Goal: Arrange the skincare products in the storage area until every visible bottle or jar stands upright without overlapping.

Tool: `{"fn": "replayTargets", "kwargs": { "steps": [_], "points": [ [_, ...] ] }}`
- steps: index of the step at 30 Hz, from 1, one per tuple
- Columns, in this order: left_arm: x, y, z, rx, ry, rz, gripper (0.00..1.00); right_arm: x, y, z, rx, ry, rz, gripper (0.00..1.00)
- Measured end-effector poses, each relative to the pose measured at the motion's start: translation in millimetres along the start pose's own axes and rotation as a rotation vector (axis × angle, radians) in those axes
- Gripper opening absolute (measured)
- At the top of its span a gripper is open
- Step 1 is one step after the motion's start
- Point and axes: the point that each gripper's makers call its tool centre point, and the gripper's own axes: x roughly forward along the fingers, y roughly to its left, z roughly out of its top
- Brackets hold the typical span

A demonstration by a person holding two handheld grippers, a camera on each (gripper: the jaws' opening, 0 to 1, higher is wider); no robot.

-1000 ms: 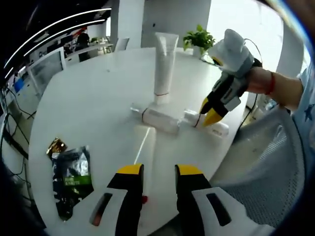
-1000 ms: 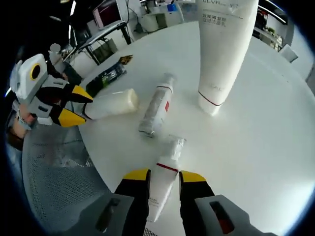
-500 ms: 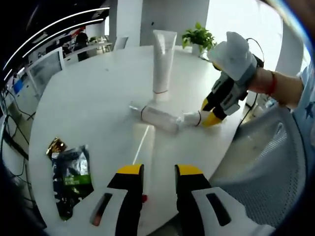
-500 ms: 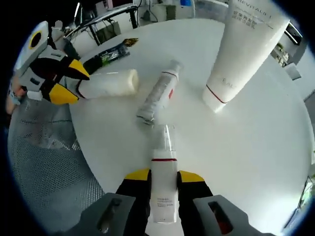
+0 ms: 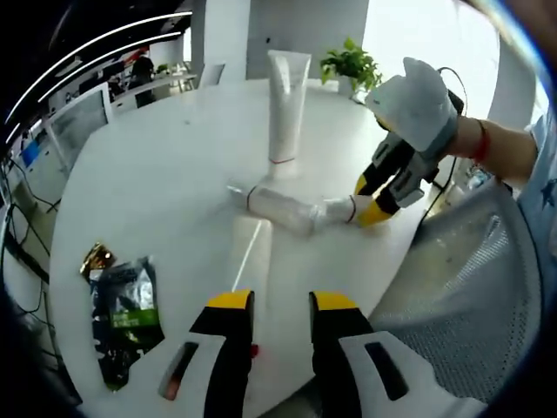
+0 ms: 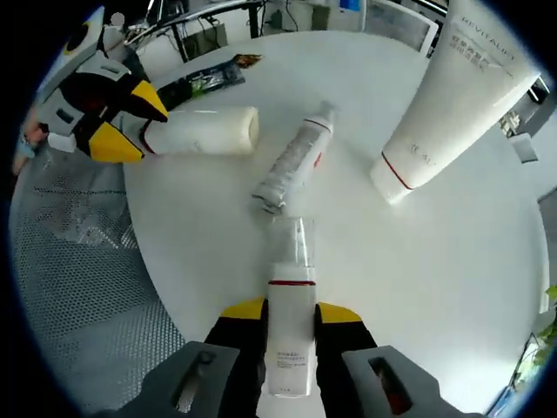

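I see a round white table (image 5: 157, 183) bearing a dark foil snack packet with a green label (image 5: 126, 322) near its edge. A green potted plant (image 5: 352, 65) stands beyond the table. A grey mesh chair (image 5: 470, 287) sits just beside it.

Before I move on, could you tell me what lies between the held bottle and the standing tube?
In the right gripper view, bare white table separates the held bottle from the standing tube.

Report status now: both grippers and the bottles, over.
Right gripper shut on small bottle. Left gripper around cream bottle. Clear bottle lying; tube upright.
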Motion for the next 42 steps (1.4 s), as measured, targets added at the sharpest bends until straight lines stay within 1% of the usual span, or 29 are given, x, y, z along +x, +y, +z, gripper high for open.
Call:
{"fn": "replayTargets", "kwargs": {
  "steps": [4, 8, 11, 13, 16, 19, 21, 22, 25, 27, 31, 33, 35, 38, 40, 41, 42],
  "points": [
    [2, -1.6, -0.4, -0.006, 0.002, -0.010, 0.22, 1, 2, 1.7, -0.021, 0.006, 0.003, 0.14],
    [3, -3.3, -1.1, -0.003, 0.007, -0.019, 0.22, 2, 3, 3.9, -0.014, 0.018, 0.009, 0.14],
    [2, -5.2, 0.4, -0.018, -0.001, -0.032, 0.22, 2, 3, 4.1, 0.017, 0.051, 0.012, 0.14],
    [2, -5.5, -0.6, -0.020, 0.006, -0.034, 0.23, 3, 3, 5.2, 0.014, 0.070, 0.008, 0.13],
    [1, -7.0, 1.1, -0.001, -0.003, -0.032, 0.22, 2, 5, 6.0, 0.024, 0.054, 0.007, 0.13],
    [-2, -5.4, 6.0, -0.030, -0.033, -0.038, 0.23, -4, 8, 4.6, 0.007, 0.029, -0.008, 0.13],
    [-3, -4.8, 9.4, -0.048, -0.051, -0.045, 0.22, -8, 6, 7.7, 0.012, 0.001, -0.016, 0.13],
    [-3, -5.5, 12.1, -0.068, -0.065, -0.057, 0.22, -13, 4, 12.2, 0.028, -0.031, -0.023, 0.13],
    [-6, -8.8, 17.2, -0.106, -0.090, -0.089, 0.22, -28, 4, 28.8, 0.091, -0.138, -0.014, 0.13],
    [-9, -11.2, 24.6, -0.120, -0.128, -0.107, 0.22, -40, 8, 43.1, 0.123, -0.237, -0.001, 0.13],
    [-12, -12.5, 30.5, -0.150, -0.161, -0.129, 0.23, -52, 13, 51.3, 0.141, -0.299, -0.008, 0.13],
    [-14, -12.5, 34.2, -0.163, -0.183, -0.136, 0.23, -57, 19, 57.7, 0.162, -0.344, 0.019, 0.13],
    [-16, -13.3, 37.8, -0.184, -0.203, -0.151, 0.23, -60, 26, 62.2, 0.164, -0.371, 0.041, 0.13],
    [-17, -15.5, 40.1, -0.208, -0.210, -0.178, 0.23, -65, 36, 67.7, 0.163, -0.400, 0.063, 0.13],
    [-21, -19.2, 46.9, -0.221, -0.247, -0.205, 0.23, -68, 41, 71.8, 0.167, -0.422, 0.081, 0.13],
    [-23, -21.3, 51.4, -0.237, -0.272, -0.224, 0.23, -71, 46, 76.2, 0.182, -0.446, 0.106, 0.13],
    [-25, -22.4, 53.7, -0.250, -0.285, -0.239, 0.24, -72, 50, 79.7, 0.194, -0.466, 0.129, 0.13]
  ]
}}
